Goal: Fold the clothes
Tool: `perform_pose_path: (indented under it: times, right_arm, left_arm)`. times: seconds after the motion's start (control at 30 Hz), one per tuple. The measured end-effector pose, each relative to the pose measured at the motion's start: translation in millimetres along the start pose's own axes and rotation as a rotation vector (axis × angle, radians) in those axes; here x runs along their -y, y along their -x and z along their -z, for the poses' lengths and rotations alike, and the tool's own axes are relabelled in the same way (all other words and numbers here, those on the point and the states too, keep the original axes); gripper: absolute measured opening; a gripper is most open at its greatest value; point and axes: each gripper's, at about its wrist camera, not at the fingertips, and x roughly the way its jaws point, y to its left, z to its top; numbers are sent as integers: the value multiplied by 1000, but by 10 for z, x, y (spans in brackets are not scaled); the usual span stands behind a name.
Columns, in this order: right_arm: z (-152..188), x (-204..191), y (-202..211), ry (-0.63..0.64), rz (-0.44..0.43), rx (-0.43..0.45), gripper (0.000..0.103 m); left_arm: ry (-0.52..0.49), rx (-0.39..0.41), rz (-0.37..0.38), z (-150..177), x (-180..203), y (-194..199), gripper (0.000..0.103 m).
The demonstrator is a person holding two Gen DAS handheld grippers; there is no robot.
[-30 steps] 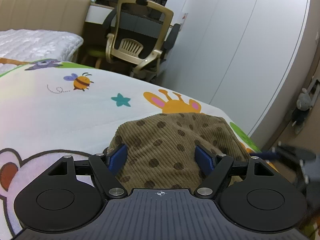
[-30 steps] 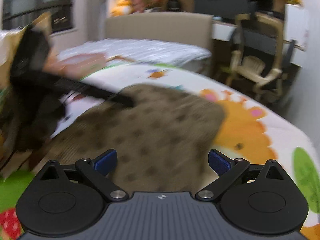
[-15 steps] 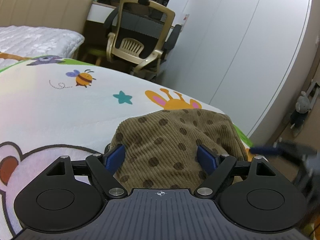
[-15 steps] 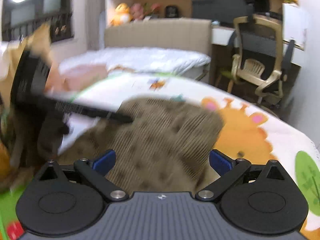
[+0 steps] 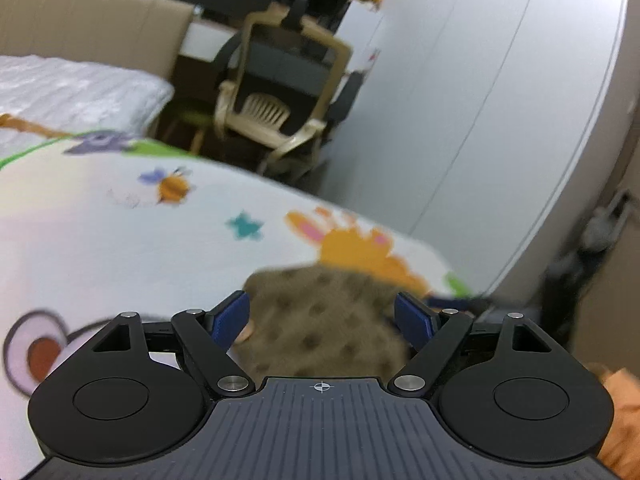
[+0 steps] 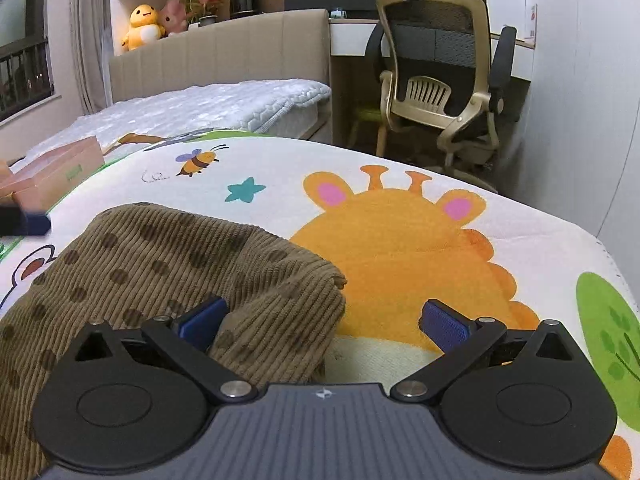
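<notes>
A brown corduroy garment (image 6: 160,264) with dark dots lies bunched on a play mat (image 6: 400,240) printed with cartoon animals. My right gripper (image 6: 324,322) is open at the garment's right corner, and the cloth's folded edge laps over its left finger (image 6: 204,320). In the blurred left wrist view the same garment (image 5: 320,328) sits just past my left gripper (image 5: 322,316), which is open with the cloth lying between its blue pads. The tip of the left gripper (image 6: 24,220) shows at the left edge of the right wrist view.
A beige office chair (image 6: 440,80) stands beyond the mat, beside a bed with a white quilt (image 6: 208,104). A pink box (image 6: 52,168) rests at the mat's far left. A white wardrobe wall (image 5: 480,100) runs along the right. Orange cloth (image 5: 620,420) lies at the lower right.
The right gripper has swung right to the garment's right corner. The left gripper has left the middle of its view and has drawn back from the cloth. Both stay open.
</notes>
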Motion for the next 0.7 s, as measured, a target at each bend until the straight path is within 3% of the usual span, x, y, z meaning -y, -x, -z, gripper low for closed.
perform_pose_path:
  times: [0.07, 0.13, 0.23, 0.37, 0.5, 0.7]
  right_arm:
    - [36, -14, 17, -3, -3, 0, 103]
    - [43, 0, 26, -6, -8, 2, 103]
    - [71, 26, 57, -10, -6, 6, 103]
    - [94, 86, 89, 5, 6, 23, 103]
    - [120, 188, 98, 29, 76, 23, 103]
    - [140, 250, 71, 18, 74, 1, 103]
  left_arm:
    - [32, -9, 68, -74, 54, -58, 85]
    - [53, -45, 89, -95, 101, -201, 86]
    - [79, -109, 45, -44, 94, -431, 85]
    - [56, -116, 26, -14, 137, -491, 86]
    - [-21, -129, -2, 24, 243, -544, 88]
    - [-67, -126, -20, 98, 272, -601, 88]
